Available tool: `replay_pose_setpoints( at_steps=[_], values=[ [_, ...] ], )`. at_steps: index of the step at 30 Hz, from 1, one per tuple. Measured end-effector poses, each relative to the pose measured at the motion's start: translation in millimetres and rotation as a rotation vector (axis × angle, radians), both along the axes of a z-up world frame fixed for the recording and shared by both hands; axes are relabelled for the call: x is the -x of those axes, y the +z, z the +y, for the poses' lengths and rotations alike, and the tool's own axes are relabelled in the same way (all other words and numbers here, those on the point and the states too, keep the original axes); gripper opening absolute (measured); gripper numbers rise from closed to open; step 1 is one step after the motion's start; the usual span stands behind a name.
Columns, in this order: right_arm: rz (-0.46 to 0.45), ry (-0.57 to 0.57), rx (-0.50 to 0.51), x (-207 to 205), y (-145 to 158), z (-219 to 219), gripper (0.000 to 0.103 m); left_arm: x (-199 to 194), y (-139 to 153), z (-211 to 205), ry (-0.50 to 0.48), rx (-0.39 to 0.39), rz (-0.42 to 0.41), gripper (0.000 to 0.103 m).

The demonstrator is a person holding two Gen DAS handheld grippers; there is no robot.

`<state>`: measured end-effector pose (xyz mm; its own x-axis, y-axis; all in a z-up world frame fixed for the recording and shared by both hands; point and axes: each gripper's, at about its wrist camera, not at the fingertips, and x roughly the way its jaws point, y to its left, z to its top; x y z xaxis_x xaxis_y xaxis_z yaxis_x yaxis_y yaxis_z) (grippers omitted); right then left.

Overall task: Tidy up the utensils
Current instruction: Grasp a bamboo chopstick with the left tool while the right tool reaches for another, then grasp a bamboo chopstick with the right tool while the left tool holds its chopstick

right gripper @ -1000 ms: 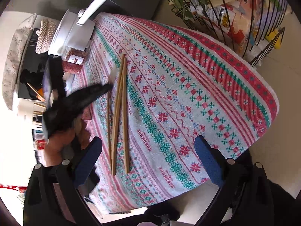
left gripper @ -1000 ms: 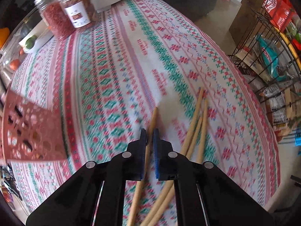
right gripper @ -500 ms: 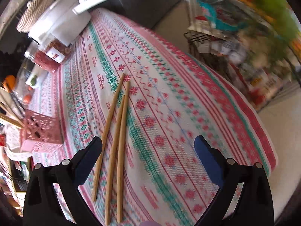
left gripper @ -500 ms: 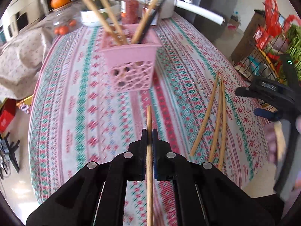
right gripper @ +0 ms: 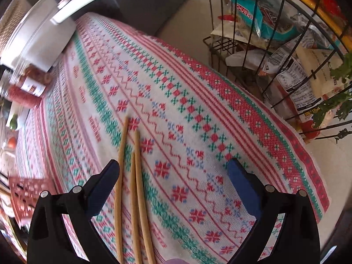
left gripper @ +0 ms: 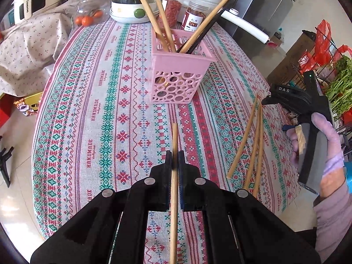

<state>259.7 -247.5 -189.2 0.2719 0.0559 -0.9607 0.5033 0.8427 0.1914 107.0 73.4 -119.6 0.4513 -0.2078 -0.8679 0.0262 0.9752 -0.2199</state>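
My left gripper (left gripper: 175, 156) is shut on a wooden chopstick (left gripper: 174, 140) and holds it above the tablecloth, pointing at a pink perforated utensil basket (left gripper: 178, 77) that holds several chopsticks. Three loose wooden chopsticks (left gripper: 253, 140) lie on the cloth to the right. My right gripper (right gripper: 173, 171) is open and empty; the same three chopsticks (right gripper: 137, 176) lie under its left finger. The right gripper's body (left gripper: 308, 118) shows at the right edge of the left wrist view.
Two jars of red goods (left gripper: 193, 17), a white dish (left gripper: 129, 11), a white pot with a long handle (right gripper: 39, 33) and a folded floral cloth (left gripper: 28, 48) sit at the table's far side. A wire rack of packets (right gripper: 286, 44) stands beside the table edge.
My left gripper lifted one chopstick off the cloth and swung to face the pink basket. My right gripper moved down over the three remaining chopsticks, still open.
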Motion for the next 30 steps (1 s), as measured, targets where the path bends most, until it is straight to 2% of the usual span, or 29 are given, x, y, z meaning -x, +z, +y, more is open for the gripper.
replay_pose_setpoints(
  at_steps=[3,5,7,11,15,21,23,28,30],
  values=[
    [0.005,0.005,0.044,-2.4,0.6,3.1,0.091,-1.4,-4.4,2.0,0.007,-0.003,0.019,0.005],
    [0.014,0.02,0.083,-1.9,1.5,4.3,0.079,-2.6,-7.1,4.9,0.016,-0.001,0.03,0.005],
    [0.022,0.044,0.136,-2.4,2.7,6.8,0.072,-3.6,-8.1,6.8,0.019,0.004,0.036,0.005],
    [0.023,0.061,0.17,-3.3,1.1,10.7,0.074,-3.3,-8.1,5.4,0.012,0.007,0.042,0.005],
    [0.009,0.039,0.114,-4.6,3.1,8.1,0.074,-1.3,-4.6,5.5,0.011,0.005,0.03,0.006],
    [0.003,0.002,0.053,-10.8,5.0,3.1,0.074,-4.8,-10.4,14.7,0.042,0.013,0.058,0.006],
    [0.01,0.02,0.078,-14.0,4.0,6.3,0.075,-5.5,-11.4,15.5,0.043,0.012,0.062,0.006],
    [0.02,0.098,0.216,-25.8,0.0,26.4,0.073,-8.2,-14.0,14.0,0.041,-0.005,0.073,0.006],
    [0.008,0.121,0.221,-27.5,0.3,28.0,0.07,-9.5,-16.4,15.7,0.045,-0.014,0.081,0.006]
  ],
)
